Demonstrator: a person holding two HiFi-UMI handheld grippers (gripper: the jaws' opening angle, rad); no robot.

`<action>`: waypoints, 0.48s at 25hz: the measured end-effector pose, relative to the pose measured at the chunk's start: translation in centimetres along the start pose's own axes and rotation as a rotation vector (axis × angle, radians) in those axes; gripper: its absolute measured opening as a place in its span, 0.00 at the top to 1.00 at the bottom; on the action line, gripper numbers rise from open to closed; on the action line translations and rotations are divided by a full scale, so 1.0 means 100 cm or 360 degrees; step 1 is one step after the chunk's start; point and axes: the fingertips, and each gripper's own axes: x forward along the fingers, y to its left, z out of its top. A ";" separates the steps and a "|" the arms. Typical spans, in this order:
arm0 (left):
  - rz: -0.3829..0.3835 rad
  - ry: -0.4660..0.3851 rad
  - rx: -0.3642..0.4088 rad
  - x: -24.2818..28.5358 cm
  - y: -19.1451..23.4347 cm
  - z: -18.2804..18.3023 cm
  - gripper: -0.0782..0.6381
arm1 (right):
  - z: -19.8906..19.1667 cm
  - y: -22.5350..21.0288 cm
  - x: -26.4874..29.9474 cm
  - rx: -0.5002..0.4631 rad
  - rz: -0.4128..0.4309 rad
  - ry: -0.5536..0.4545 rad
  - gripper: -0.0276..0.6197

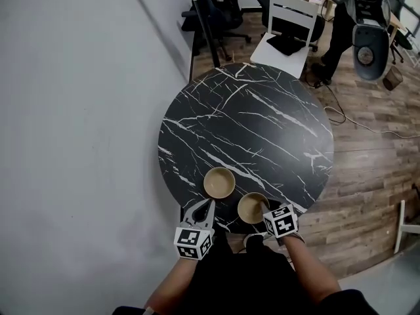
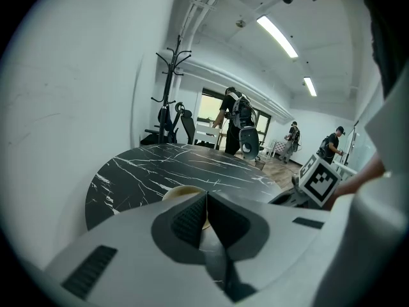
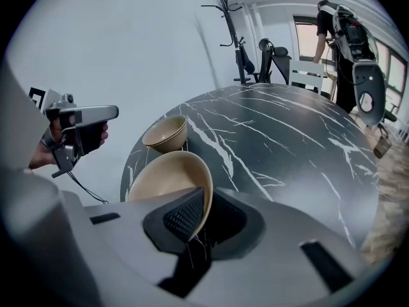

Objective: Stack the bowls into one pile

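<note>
On black table (image 1: 262, 130), right tongs (image 3: 203, 217) clamped on bowl (image 3: 167, 174) rim, left tongs (image 2: 206, 210) together.

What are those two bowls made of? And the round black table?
The near bowl and the far bowl: plain beige with a dull, smooth look and thin rims, probably plastic or matte ceramic. The table: black with white veins and a soft sheen, so marble or a marble-look top.
</note>
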 end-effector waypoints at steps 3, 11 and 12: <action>-0.0004 0.0003 0.0003 0.001 0.000 0.001 0.87 | 0.002 -0.002 0.000 -0.0010 -0.0021 -0.0011 0.92; -0.0007 0.0003 0.0017 0.003 0.004 0.006 0.87 | 0.011 -0.004 -0.007 0.0023 -0.0038 -0.0060 0.93; -0.0010 0.0002 0.0018 0.004 0.004 0.006 0.87 | 0.014 -0.005 -0.009 0.0026 -0.0042 -0.0072 0.93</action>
